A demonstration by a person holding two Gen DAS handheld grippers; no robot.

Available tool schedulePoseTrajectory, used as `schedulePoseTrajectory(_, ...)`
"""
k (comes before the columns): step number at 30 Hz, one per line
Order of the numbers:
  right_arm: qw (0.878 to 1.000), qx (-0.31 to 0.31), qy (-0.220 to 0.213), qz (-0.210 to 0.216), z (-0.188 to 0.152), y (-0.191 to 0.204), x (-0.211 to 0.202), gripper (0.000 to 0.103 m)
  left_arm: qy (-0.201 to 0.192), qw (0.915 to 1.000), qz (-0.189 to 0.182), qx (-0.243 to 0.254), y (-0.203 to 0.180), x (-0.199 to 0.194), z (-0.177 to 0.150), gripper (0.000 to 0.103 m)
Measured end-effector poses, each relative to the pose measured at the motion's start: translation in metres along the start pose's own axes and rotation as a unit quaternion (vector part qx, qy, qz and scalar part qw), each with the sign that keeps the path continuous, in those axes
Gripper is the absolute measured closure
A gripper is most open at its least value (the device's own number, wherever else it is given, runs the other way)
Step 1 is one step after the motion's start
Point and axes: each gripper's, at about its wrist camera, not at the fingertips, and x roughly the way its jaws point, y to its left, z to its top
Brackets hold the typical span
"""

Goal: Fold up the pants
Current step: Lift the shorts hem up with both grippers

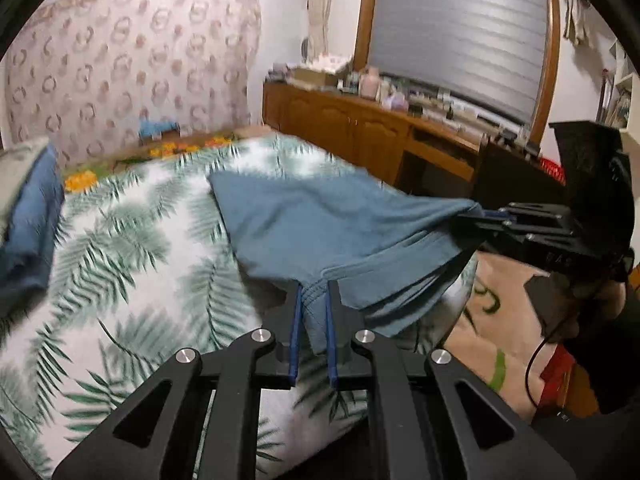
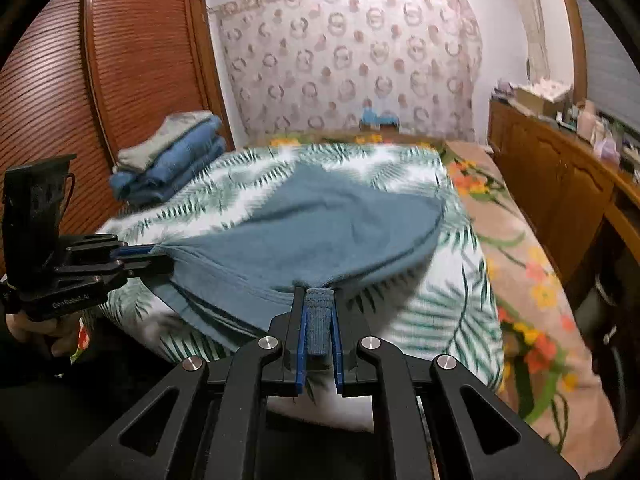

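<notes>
The blue-grey pants point(image 1: 320, 216) are spread on the bed point(image 1: 132, 240), over a leaf-print cover, with their near edge raised off it. That edge is pinched at two corners. In the left wrist view the left hand-held gripper point(image 1: 313, 292) is seen at 6 o'clock, its blue pads closed tight on a fold of the cloth. The right hand-held gripper point(image 1: 480, 214) is seen there at 3 o'clock, clamped on the other corner (a hand is partly visible behind it). In the right wrist view the right hand-held gripper point(image 2: 319, 296) is at 6 o'clock, its jaws nearly together on a thick hem, and the left hand-held gripper point(image 2: 156, 254) is at 9 o'clock. The cloth between the two is drawn taut. A stack of folded clothes point(image 2: 168, 156) is seen at 10 o'clock on the bed, well apart from the pants. A wooden cabinet point(image 2: 560, 176) stands at 3 o'clock.
</notes>
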Motion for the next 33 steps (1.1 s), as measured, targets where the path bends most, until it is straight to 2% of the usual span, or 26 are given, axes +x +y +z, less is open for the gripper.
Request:
schedulePoseTrajectory(7,0.997,-0.032,-0.063,0.008,0.050,0.016,-0.024,0.093,-0.071,0.9974,0.014,0.004,0.011,-0.049,0.047,0.092)
schedulePoseTrajectory(10,0.994,-0.056,-0.093,0.004,0.073,0.028,-0.038,0.093,-0.108,0.9933,0.039,0.014,0.011,-0.074,0.065,0.092)
schedulePoseTrajectory(17,0.985,-0.090,-0.145,0.010,0.116,0.058,-0.057,0.093,-0.151,0.9866,0.058,0.022,0.021,-0.101,0.097,0.093)
schedulePoseTrajectory(22,0.982,-0.103,-0.156,0.021,0.144,0.070,-0.036,0.093,-0.169,0.9819,0.083,0.022,0.041,-0.104,0.119,0.093)
schedulePoseTrajectory(28,0.983,-0.101,-0.154,0.016,0.178,0.057,0.013,0.093,-0.171,0.9789,0.112,0.005,0.079,-0.086,0.155,0.093)
schedulePoseTrajectory(31,0.980,-0.103,-0.170,0.002,0.201,0.054,0.037,0.093,-0.195,0.9688,0.153,0.006,0.099,-0.080,0.180,0.093)
schedulePoseTrajectory(33,0.978,-0.088,-0.188,0.002,0.215,0.054,0.048,0.093,-0.194,0.9657,0.172,0.004,0.107,-0.077,0.188,0.093)
